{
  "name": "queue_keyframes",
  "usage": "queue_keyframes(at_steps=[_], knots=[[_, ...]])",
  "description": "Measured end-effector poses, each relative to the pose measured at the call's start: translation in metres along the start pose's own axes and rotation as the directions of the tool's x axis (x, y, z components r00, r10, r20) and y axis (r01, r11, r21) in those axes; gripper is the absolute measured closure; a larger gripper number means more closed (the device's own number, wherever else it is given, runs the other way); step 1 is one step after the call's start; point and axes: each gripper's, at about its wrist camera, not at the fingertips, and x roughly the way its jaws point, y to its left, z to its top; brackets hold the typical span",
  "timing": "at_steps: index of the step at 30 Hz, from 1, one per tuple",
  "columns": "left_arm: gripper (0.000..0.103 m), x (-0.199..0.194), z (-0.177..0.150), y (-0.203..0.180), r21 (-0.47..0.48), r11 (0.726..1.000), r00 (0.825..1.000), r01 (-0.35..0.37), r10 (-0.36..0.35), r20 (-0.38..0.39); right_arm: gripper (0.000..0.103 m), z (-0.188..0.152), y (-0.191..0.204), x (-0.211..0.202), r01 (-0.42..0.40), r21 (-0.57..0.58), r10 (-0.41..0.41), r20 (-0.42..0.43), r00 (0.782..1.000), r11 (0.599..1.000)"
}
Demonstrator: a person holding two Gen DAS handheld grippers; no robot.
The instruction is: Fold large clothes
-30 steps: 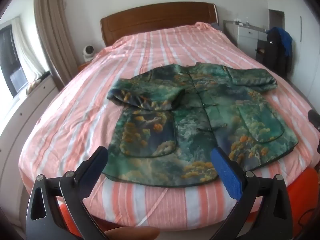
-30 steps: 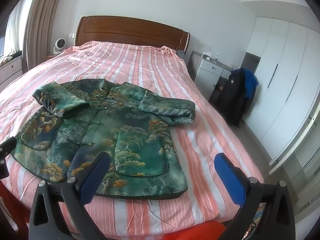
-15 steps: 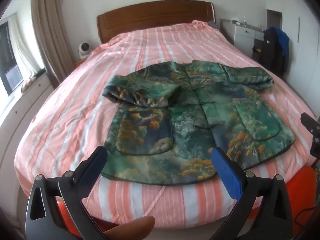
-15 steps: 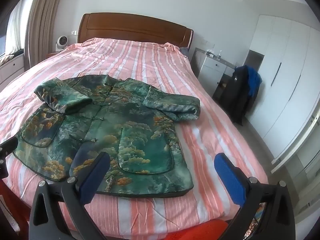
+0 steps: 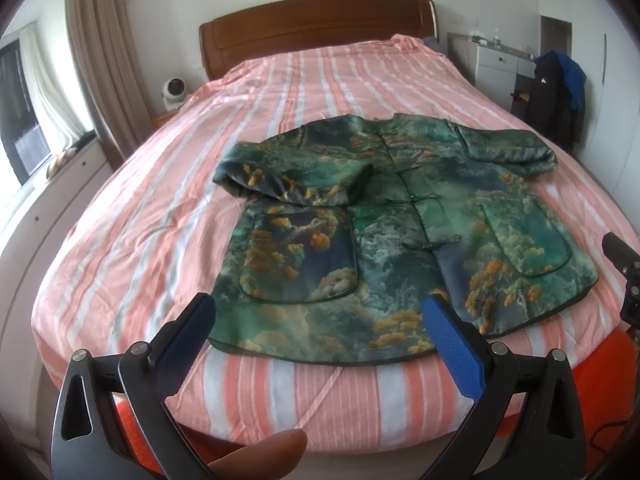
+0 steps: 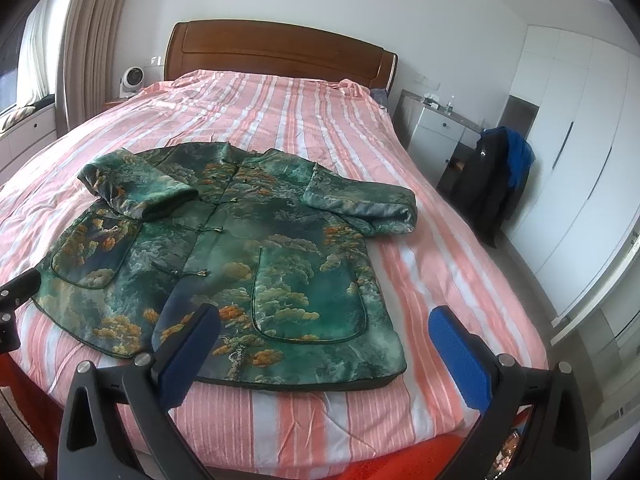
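Note:
A green jacket point(image 5: 384, 236) printed with trees and orange clumps lies front up on the striped bed, hem towards me. Its left sleeve point(image 5: 292, 178) is folded across the chest; its right sleeve point(image 6: 360, 204) lies folded out to the side. My left gripper point(image 5: 320, 320) hovers open above the hem near the jacket's left half, nothing between its blue pads. My right gripper point(image 6: 324, 332) is open too, over the jacket's point(image 6: 248, 256) lower right corner, holding nothing. Each gripper's black body shows at the other view's edge.
The bed point(image 5: 168, 240) has a pink and white striped sheet and a wooden headboard point(image 5: 316, 32). A white fan point(image 5: 174, 90) stands left of it. A dark coat point(image 6: 496, 184) hangs by a white dresser point(image 6: 436, 136) on the right. White wardrobes point(image 6: 580, 152) line the right wall.
Both grippers have moved a little closer to the bed and shifted, so the jacket looks larger and sits higher in both views. The jacket itself has not moved.

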Motion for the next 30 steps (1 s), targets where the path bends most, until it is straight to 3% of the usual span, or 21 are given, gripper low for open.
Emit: queue_keyframes(at_steps=[30], knots=[[0.0, 0.0036, -0.0029, 0.0003, 0.009, 1.0, 1.0, -0.017, 0.017, -0.012, 0.001, -0.0018, 0.0025, 0.0039, -0.007, 0.004, 0.007, -0.009, 1.0, 1.0]])
